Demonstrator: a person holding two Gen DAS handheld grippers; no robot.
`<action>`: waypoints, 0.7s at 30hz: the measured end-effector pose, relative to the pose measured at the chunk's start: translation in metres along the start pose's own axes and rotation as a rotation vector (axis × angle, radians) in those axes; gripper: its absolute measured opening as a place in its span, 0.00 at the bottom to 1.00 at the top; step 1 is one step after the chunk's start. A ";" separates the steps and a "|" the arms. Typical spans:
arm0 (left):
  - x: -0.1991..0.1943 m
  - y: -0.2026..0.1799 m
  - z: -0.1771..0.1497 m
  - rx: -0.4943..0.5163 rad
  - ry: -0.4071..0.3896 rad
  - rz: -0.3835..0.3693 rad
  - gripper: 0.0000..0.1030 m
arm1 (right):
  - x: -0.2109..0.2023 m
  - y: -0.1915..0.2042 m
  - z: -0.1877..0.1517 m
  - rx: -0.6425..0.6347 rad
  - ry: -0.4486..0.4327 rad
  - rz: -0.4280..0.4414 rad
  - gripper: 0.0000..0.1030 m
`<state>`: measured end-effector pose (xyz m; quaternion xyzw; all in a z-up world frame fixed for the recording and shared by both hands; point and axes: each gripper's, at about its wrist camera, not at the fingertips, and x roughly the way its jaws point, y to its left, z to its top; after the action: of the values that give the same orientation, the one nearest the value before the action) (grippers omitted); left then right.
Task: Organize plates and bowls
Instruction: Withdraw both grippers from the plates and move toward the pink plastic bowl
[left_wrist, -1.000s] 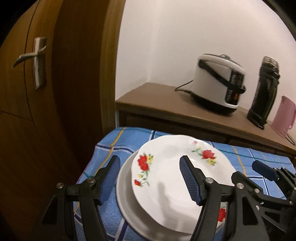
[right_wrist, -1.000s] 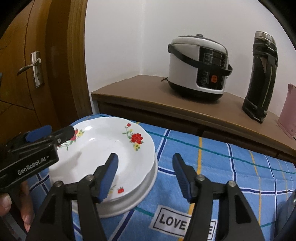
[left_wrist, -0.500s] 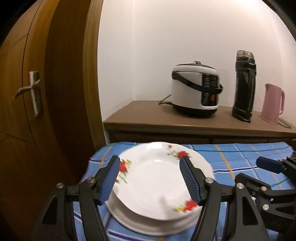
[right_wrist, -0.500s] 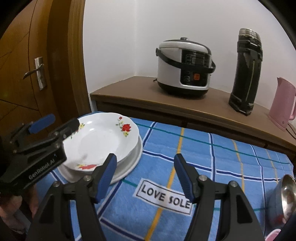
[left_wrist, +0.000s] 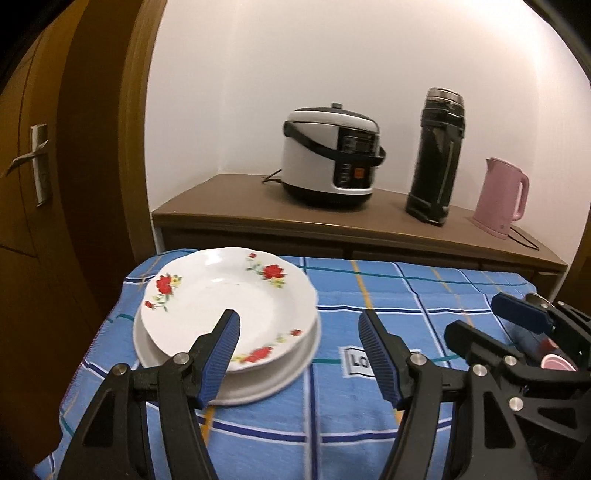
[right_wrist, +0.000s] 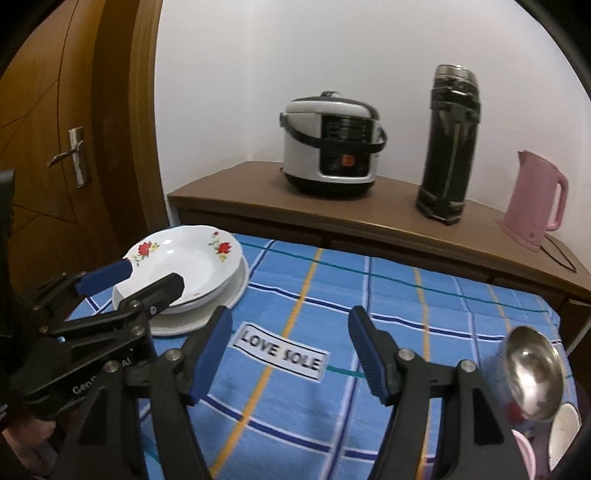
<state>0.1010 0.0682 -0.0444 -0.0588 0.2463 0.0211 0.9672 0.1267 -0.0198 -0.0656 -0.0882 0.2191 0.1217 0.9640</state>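
The left tongs (left_wrist: 299, 354) are seen spread wide with nothing between the blue-ribbed fingers (left_wrist: 223, 352), held above the near edge of the white flower-painted plate (left_wrist: 225, 299) without any visible contact. That plate is stacked on a plain white plate (left_wrist: 258, 387) at the left end of the worktop covered by a blue checked cloth (left_wrist: 369, 295). The right tongs (right_wrist: 290, 350) are likewise parted widely and empty, poised over the cloth's "LOVE SOLE" label (right_wrist: 280, 350) — well apart from the plates. A shiny steel bowl (right_wrist: 533, 373) is seen at the right edge, resting among other dishes too cropped to identify.
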 end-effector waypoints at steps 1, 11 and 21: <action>-0.003 -0.005 0.000 0.002 0.001 -0.009 0.67 | -0.006 -0.004 -0.001 0.004 -0.005 -0.005 0.64; -0.020 -0.047 -0.002 0.037 0.034 -0.100 0.67 | -0.040 -0.043 -0.011 0.048 -0.016 -0.072 0.67; -0.028 -0.086 -0.006 0.074 0.072 -0.166 0.67 | -0.063 -0.077 -0.026 0.077 -0.015 -0.118 0.67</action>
<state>0.0792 -0.0179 -0.0272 -0.0441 0.2757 -0.0705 0.9576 0.0820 -0.1118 -0.0514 -0.0628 0.2110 0.0567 0.9738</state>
